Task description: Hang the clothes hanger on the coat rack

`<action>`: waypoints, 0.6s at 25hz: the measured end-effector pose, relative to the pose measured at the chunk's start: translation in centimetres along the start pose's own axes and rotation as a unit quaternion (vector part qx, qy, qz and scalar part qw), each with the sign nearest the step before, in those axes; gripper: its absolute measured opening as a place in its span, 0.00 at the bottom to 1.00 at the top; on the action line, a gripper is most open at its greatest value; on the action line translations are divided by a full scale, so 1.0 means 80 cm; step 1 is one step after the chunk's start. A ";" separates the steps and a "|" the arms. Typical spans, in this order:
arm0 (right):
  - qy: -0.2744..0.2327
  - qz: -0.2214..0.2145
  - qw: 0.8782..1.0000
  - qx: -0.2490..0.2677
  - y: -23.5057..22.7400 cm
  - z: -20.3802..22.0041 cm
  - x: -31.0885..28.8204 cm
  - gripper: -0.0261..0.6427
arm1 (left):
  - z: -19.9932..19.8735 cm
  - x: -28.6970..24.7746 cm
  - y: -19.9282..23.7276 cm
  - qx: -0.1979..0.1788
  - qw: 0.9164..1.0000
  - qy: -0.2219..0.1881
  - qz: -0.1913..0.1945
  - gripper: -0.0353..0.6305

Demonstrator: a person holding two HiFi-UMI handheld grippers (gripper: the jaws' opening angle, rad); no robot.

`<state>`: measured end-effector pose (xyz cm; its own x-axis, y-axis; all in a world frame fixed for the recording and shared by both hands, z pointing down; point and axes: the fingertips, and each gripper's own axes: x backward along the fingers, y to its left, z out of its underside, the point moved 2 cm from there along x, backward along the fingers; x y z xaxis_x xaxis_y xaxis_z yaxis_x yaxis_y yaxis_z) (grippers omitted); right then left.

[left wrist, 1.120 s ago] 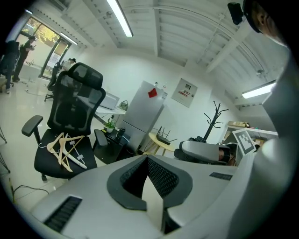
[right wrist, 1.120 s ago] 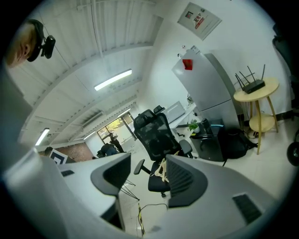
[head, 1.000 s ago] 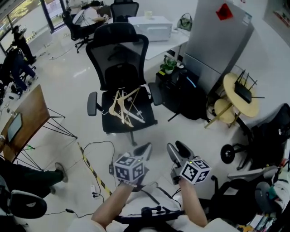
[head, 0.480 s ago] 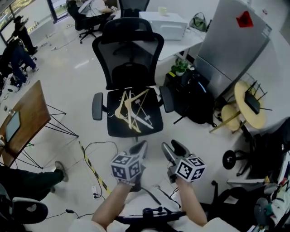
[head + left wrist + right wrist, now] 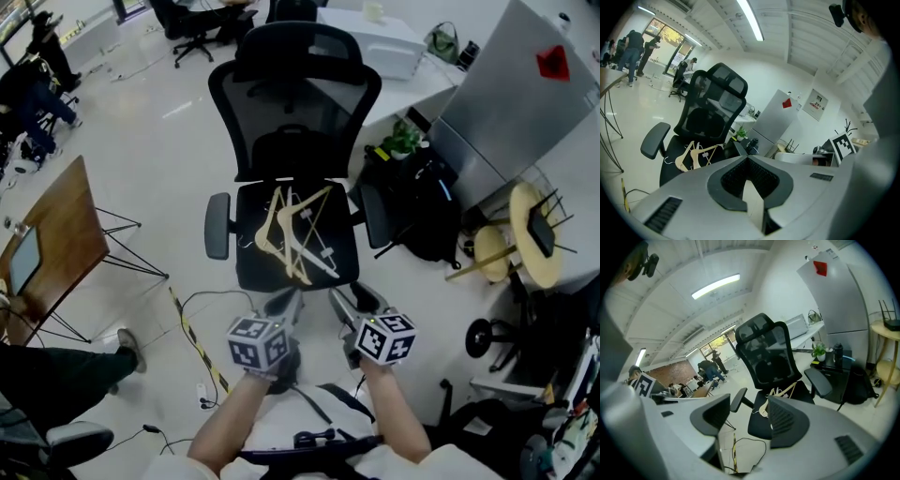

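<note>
Far left: a wooden desk (image 5: 56,234) on thin black wire legs. A person's dark-trousered leg (image 5: 56,370) lies on the floor below it. A strip of yellow-and-black tape (image 5: 199,345) and a loose black cable (image 5: 211,300) run over the pale floor towards the centre.

Centre: a black office chair (image 5: 298,112) with a mesh back and headrest faces the person. The clothes hangers (image 5: 298,232), several of pale wood with metal hooks, lie in a crossed heap on its seat, wholly between the two armrests. No gripper touches them.

Left gripper (image 5: 287,302): held low, just short of the seat's front edge and pointed at the chair. Its own view shows the fingers (image 5: 736,176) closed tip to tip with nothing between them. The hangers (image 5: 696,154) appear beyond the tips.

Right gripper (image 5: 352,300): held just beside the left one at the same height. Its fingers (image 5: 787,420) stand apart and are empty. The chair seat and the hangers (image 5: 780,393) show through the gap.

Right of the chair: a black backpack (image 5: 427,220) on the floor against the seat's side, with a small potted plant (image 5: 403,141) behind it. Further right stands a tall grey cabinet (image 5: 520,103) bearing a red mark. At the far right is a round pale wooden stool (image 5: 534,258) with a black device on top.
</note>
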<state>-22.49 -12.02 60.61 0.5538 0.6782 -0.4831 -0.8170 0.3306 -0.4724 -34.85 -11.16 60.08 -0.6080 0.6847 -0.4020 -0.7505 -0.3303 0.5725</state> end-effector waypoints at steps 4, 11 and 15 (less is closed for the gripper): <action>0.024 0.014 0.999 0.015 0.006 0.000 -0.058 0.45 | -0.015 -0.008 0.047 0.008 1.000 0.007 -0.005 0.04; 0.075 0.043 0.995 0.050 0.007 0.011 -0.142 0.46 | -0.026 -0.029 0.117 0.017 0.999 0.031 -0.013 0.04; 0.101 0.045 0.992 0.058 -0.003 0.024 -0.193 0.46 | -0.022 -0.048 0.154 0.026 0.999 0.038 -0.020 0.04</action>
<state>-31.16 -21.28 69.57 0.4896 0.5673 -0.6621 -0.8709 0.3558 -0.3392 -42.18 -18.98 67.43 -0.5971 0.6452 -0.4767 -0.7613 -0.2685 0.5902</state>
